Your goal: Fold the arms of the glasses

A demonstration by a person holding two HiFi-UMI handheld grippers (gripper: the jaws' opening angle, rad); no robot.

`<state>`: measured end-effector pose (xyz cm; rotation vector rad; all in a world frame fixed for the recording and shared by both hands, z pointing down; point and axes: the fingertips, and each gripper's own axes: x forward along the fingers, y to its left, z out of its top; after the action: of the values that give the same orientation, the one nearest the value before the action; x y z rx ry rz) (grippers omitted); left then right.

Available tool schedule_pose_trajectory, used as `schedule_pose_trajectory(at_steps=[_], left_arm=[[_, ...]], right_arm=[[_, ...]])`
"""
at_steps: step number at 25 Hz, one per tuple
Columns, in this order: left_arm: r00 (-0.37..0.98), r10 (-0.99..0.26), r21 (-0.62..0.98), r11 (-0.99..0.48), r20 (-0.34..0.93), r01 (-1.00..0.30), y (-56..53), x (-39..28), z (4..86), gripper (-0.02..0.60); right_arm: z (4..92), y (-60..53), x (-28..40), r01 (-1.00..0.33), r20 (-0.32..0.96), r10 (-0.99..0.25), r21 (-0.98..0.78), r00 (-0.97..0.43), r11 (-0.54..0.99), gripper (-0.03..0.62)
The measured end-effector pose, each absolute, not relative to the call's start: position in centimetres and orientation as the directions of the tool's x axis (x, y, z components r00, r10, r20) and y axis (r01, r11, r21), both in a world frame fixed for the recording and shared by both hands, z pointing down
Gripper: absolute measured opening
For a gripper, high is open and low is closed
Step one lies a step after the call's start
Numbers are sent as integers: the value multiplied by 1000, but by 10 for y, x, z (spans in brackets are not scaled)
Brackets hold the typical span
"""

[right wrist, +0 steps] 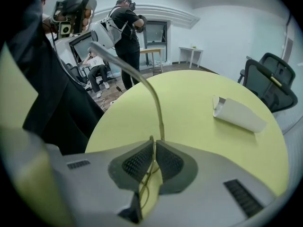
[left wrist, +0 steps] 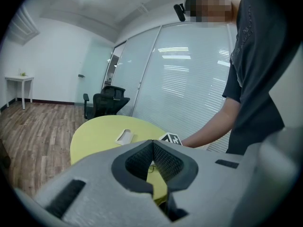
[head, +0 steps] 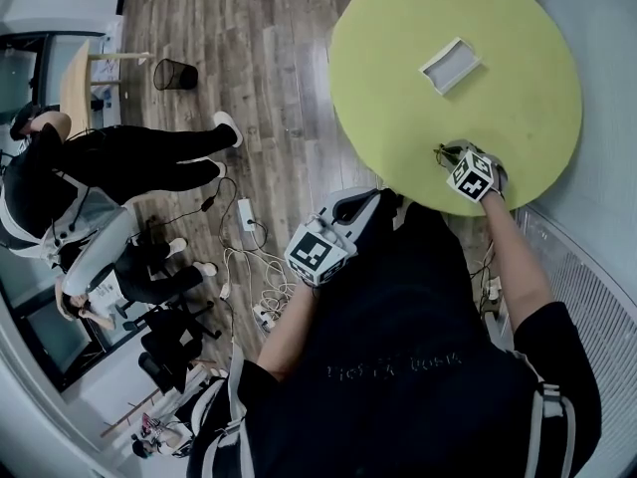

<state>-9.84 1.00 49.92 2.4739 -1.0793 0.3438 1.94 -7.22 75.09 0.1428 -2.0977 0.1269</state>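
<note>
The glasses [right wrist: 150, 167] are thin wire-framed, and my right gripper [right wrist: 155, 143] is shut on the frame. One slim arm [right wrist: 142, 77] sticks up and away from the jaws over the round yellow-green table [right wrist: 189, 103]. From the head view, the right gripper [head: 474, 174] sits just above the table's [head: 398, 28] near edge, and a bit of the glasses [head: 444, 153] shows beside it. My left gripper [head: 328, 237] hangs off the table over the floor. Its jaws [left wrist: 152, 143] are shut with nothing between them.
A white open case [head: 450, 65] lies near the table's middle, seen also as the white case [right wrist: 239, 113] at right. On the wood floor are a black waste bin [head: 175, 73], cables with a power strip [head: 247, 214], and people [head: 109, 157] at left. A black office chair [left wrist: 105, 98] stands beyond the table.
</note>
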Motion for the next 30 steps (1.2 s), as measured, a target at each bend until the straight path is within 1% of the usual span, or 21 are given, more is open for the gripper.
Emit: schedule_pose_trajectory(at_steps=[11,16,19,22,26,30], left_arm=[[683,-641,275,-627,350,-729,13,-95,498,18],[687,-649,270,-632,327,-726,6,-82,488,18],[709,-638,263,-659,300,-705,-6,-71,484,18],[728,-627,253,-683,277,-685,-9,-73,479,18],[750,-621,242,-710,229,-661,-10,-78,472,18],[750,-626,236,-712,213,-661,-15,-83,472,18]], right_arm=[[724,-78,24,-304,788,-151,-47,-597,951,38],[702,-74,38,-335,743,-175,-70,-646,939,35],[695,-74,51,-365,732,-194,-80,-653,927,32],[687,-67,47,-387,720,-220,-72,-659,919,31],[674,-61,42,-425,691,-282,-40,-666,904,31],[651,-57,38,-482,634,-340,-60,-695,874,31]])
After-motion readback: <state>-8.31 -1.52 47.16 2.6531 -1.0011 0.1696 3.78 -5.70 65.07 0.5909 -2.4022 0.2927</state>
